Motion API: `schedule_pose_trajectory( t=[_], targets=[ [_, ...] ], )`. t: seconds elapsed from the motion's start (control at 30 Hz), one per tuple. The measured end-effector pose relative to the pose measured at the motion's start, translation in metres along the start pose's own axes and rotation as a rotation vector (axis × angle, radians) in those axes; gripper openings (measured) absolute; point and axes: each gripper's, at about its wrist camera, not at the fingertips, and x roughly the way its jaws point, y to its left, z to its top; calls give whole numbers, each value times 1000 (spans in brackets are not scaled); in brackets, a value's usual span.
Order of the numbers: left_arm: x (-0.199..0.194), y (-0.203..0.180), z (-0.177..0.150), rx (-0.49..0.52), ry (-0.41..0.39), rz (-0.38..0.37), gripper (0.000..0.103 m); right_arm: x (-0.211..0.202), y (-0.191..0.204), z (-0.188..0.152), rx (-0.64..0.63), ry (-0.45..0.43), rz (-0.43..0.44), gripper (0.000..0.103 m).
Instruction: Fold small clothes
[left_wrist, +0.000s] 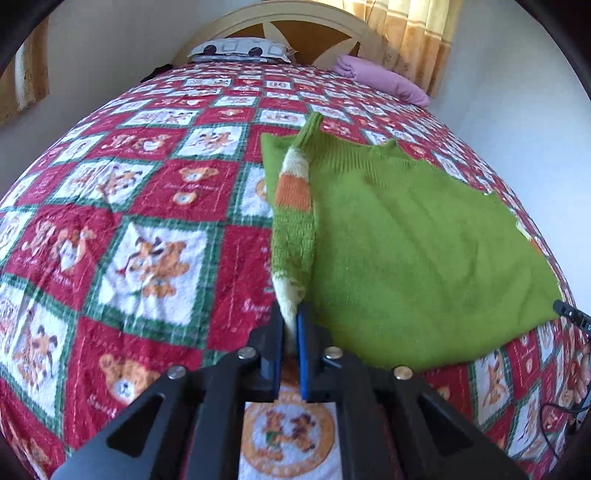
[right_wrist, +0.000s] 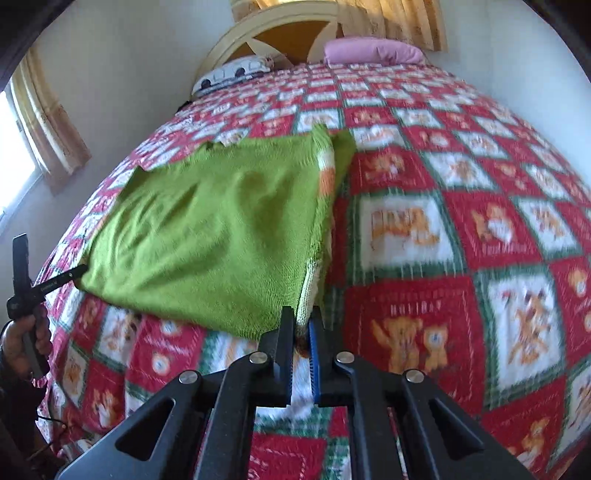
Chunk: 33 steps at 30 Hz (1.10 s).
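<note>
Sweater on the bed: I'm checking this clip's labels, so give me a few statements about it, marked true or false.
1. The sweater is mainly green. True.
2. The left hand-held gripper is open and holds nothing. False: it is shut on the sweater's striped edge.
3. The right hand-held gripper is shut on the sweater. True.
4. The bedspread is plain blue. False: it has red and white squares with bear pictures.
5. A pink pillow lies at the head of the bed. True.
</note>
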Motion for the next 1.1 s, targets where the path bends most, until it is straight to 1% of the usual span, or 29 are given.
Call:
schedule_pose_trajectory(
  t=[0.07, 0.13, 0.2, 0.23, 0.27, 0.3, 0.33, 0.37, 0.4, 0.43, 0.5, 0.53, 0.57, 0.6, 0.63, 0.77, 0.83, 0.9, 1.0, 1.1],
  targets=[
    [0, 3, -3, -2, -2, -1, 8, 3, -4, -2, 10, -3, 10, 6],
    [1, 7, -2, -16, -1, -5, 8, 3, -6, 3, 20, 1, 18, 6],
    [1, 7, -1, -10, -1, 0, 8, -1, -1, 6, -8, 2, -1, 7],
    [-1, 6, -2, -7, -1, 4, 8, -4, 4, 7, -36, -4, -25, 8],
    [-3, 5, -2, -6, -1, 4, 8, -7, 7, 7, -47, -14, -40, 13],
    [-4, 5, -3, -7, 0, 4, 8, -13, 10, 8, -57, -36, -75, 26],
    [-6, 6, -4, -7, 0, 3, 8, -18, 12, 9, -59, -53, -103, 37],
    [-7, 6, -5, -3, 0, 3, 8, -25, 15, 11, -65, -84, -138, 57],
    [-8, 6, -6, 2, -2, 7, 9, -29, 19, 12, -73, -108, -154, 60],
    [-11, 6, -7, 11, -12, 21, 15, -35, 27, 14, -94, -137, -163, 60],
    [-14, 4, -8, 24, -28, 50, 26, -40, 45, 17, -149, -159, -159, 60],
    [-17, 5, -8, 22, -34, 75, 45, -40, 60, 18, -192, -165, -142, 60],
    [-19, 7, -7, 15, -40, 85, 66, -38, 73, 19, -230, -163, -117, 60],
    [-22, 10, -5, 3, -50, 93, 73, -35, 84, 19, -267, -156, -90, 60],
    [-24, 13, -2, -7, -66, 96, 75, -28, 99, 19, -312, -143, -62, 60],
    [-24, 16, 20, 1, -105, 105, 76, -1, 156, 12, -481, -113, -23, 60],
    [-17, 13, 32, 16, -107, 112, 76, 15, 183, 8, -558, -98, 1, 60],
    [-7, 7, 46, 31, -98, 103, 76, 25, 201, 4, -598, -85, 7, 60],
    [2, -6, 62, 56, -110, 75, 76, 36, 220, -1, -621, -56, 37, 60],
    [18, -27, 81, 124, -130, 27, 75, 42, 236, -9, -651, -45, 45, 60]
  ],
)
